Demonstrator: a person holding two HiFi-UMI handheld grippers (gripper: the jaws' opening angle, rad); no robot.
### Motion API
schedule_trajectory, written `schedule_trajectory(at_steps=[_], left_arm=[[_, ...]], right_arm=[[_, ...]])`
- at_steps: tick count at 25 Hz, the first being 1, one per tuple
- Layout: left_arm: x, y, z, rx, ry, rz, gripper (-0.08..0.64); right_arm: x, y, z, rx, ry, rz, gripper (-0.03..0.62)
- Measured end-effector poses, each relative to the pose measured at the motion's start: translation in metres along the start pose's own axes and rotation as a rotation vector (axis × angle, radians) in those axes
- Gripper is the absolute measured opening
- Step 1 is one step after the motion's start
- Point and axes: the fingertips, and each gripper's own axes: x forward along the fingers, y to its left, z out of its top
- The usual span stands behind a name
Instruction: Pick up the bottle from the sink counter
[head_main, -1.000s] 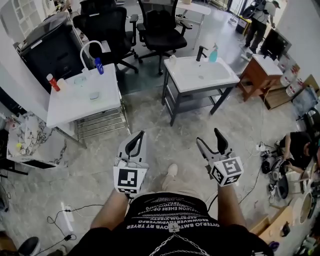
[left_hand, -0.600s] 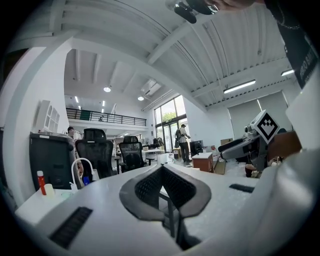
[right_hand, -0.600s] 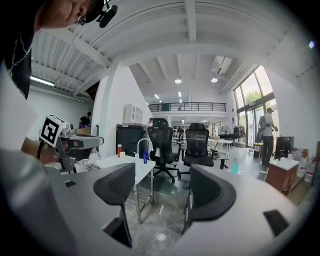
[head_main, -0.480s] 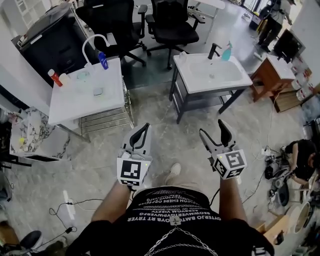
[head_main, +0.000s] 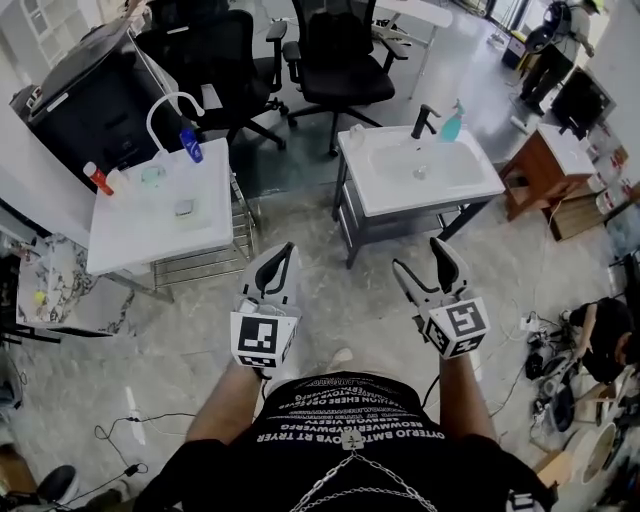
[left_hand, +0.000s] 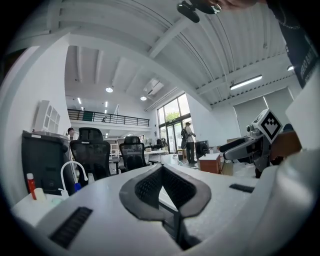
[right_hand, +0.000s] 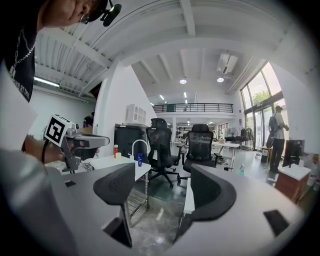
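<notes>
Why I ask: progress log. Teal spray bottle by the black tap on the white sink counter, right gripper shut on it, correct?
No: the right gripper view shows the right gripper open, empty. The teal spray bottle stands by the black tap on the white sink counter.

Glossy white sink worktop (head_main: 475, 185) on a dark matt metal frame (head_main: 395, 218); translucent teal plastic bottle (head_main: 452, 124); smooth, marbled grey stone-look floor (head_main: 330, 300); black mesh-backed office chair (head_main: 335, 35).

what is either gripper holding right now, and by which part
Nothing. The left gripper has its jaws shut with nothing between them; the right gripper has its jaws apart, empty.
</notes>
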Motion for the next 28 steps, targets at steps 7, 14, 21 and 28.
schedule_trajectory(at_steps=[7,14,21,28], left_arm=[[0.065,-0.026,0.016,0.014,-0.015,-0.009,0.005],[0.094,-0.041,0.017,0.042,0.014,-0.001,0.005],[0.095,-0.049,0.016,0.053,0.037,-0.007,0.005],[0.11,-0.038,0.014,0.072,0.053,-0.013,0.005]], right_arm=[[0.012,-0.06,0.001,-0.02,-0.018,0.016,0.325],[0.017,-0.101,-0.009,-0.018,-0.018,0.016,0.325],[0.019,-0.103,-0.016,-0.011,0.003,0.035,0.325],[0.033,-0.108,-0.028,0.021,0.018,0.032,0.325]])
